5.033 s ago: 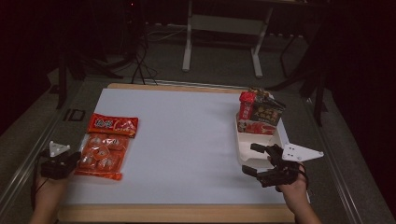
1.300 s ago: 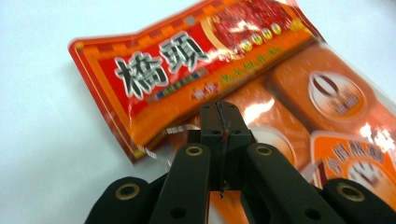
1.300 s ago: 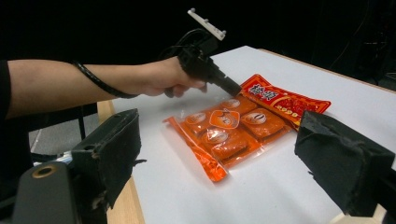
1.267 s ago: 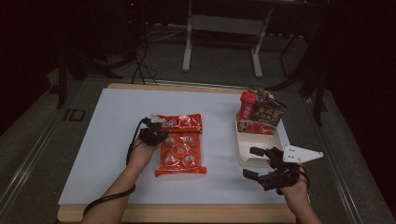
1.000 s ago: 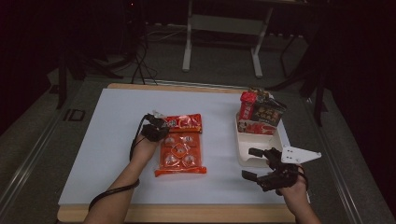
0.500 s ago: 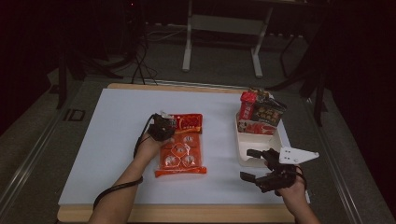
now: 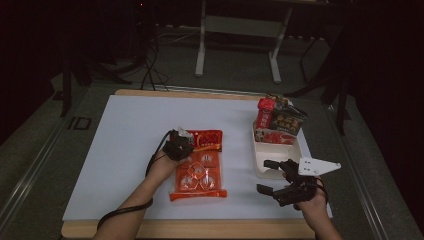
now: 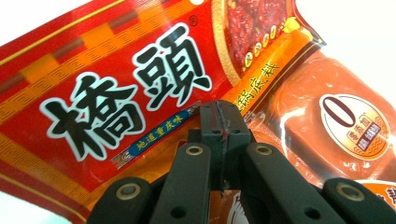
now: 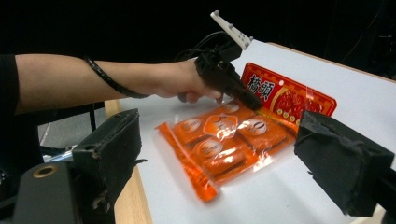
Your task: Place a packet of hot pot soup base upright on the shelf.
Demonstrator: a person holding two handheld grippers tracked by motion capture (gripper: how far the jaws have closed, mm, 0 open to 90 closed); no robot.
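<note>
On the white table [image 7: 125, 150], the left gripper [image 7: 186, 145] sits at about nine o'clock from the table's middle, its jaws pinched together on the orange snack bag [image 7: 199, 167] near the bag's red header. The left gripper view shows the two black jaws meeting flat against each other, with the printed film [image 8: 140, 93] caught at their tips. The bag lies flat near the centre of the table, its header toward twelve o'clock and its clear lower part toward six.

The bag looks light and limp: thin glossy film around several small wrapped blocks, so it will likely sag and slide easily on the smooth surface. The sealed header or an edge seam seems the safest hold; the slick middle over the blocks would probably slip.

At about three o'clock stands a white bin [image 7: 277, 155] holding other packets [image 7: 280, 122], and just at its five o'clock hovers the right gripper [image 7: 272, 176], jaws spread wide and empty.

The high view gives the layout of bag, bin and both hands. The right gripper view adds the low side angle: the left gripper [image 9: 252, 103] slanting down onto the bag [image 9: 224, 140], and the glare on the film.
</note>
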